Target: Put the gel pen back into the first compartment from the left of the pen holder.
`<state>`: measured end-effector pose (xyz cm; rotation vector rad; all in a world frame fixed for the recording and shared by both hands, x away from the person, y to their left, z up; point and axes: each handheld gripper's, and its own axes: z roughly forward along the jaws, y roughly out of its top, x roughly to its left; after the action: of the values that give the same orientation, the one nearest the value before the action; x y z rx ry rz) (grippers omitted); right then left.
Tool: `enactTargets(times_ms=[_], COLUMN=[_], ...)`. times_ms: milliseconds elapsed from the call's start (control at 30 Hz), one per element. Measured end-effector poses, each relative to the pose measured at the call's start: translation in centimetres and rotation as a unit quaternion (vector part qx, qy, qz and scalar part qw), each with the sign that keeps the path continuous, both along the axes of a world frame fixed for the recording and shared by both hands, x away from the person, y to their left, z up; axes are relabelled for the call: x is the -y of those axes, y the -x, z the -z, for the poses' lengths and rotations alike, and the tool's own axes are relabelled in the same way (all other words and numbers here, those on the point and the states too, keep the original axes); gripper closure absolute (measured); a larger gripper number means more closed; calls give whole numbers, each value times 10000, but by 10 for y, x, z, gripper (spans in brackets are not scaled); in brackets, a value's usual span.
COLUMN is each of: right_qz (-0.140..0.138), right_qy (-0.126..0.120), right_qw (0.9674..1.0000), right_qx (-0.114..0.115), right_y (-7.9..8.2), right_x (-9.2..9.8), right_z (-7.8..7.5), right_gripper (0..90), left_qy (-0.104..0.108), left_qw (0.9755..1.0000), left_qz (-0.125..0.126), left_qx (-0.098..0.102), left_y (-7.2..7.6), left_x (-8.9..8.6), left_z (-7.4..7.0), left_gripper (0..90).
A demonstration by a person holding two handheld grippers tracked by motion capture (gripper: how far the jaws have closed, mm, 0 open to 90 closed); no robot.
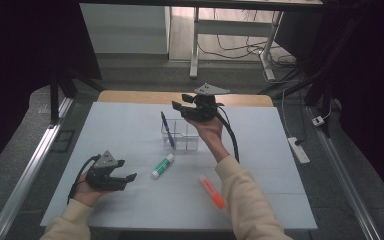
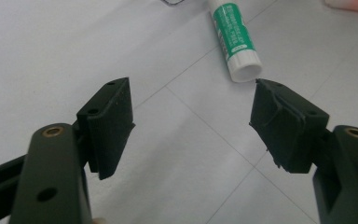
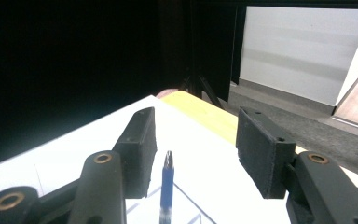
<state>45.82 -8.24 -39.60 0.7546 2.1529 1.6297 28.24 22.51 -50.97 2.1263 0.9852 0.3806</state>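
A blue pen stands tilted in a clear plastic box at the middle of the white mat. My right gripper hovers just behind and above the box. In the right gripper view its jaws stand apart, with the pen's top rising between them and touching neither pad. My left gripper rests low at the front left, open with nothing between its jaws. A green-and-white glue stick lies just beyond its fingertips.
An orange marker lies on the mat at the front right, beside the right forearm. The wooden table edge shows behind the mat. Metal rails run along both sides, and a power strip lies on the floor at right.
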Motion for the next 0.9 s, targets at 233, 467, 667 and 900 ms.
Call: enactTargets(times_ms=[233,467,667,900], right_qz=[-55,-89,-74,7], right_qy=[137,297,338,464], right_qw=[9999,9995,9992,9986], right_qx=[-51,-105,-182,-256], right_y=[12,26,41,61], right_x=[16,34,55,83], right_z=[3,9,16,28], right_gripper=[468,461,459,457], left_qy=[-12,-17,-10,10], left_qw=[10000,10000,10000,9999], left_qz=[-22,-58,-92,-104], left_qx=[11,12,32,37], left_y=[0,1,1,1], left_x=[0,-1,-1,-2], left_z=[0,0,0,-1], left_gripper=[297,297,297,297])
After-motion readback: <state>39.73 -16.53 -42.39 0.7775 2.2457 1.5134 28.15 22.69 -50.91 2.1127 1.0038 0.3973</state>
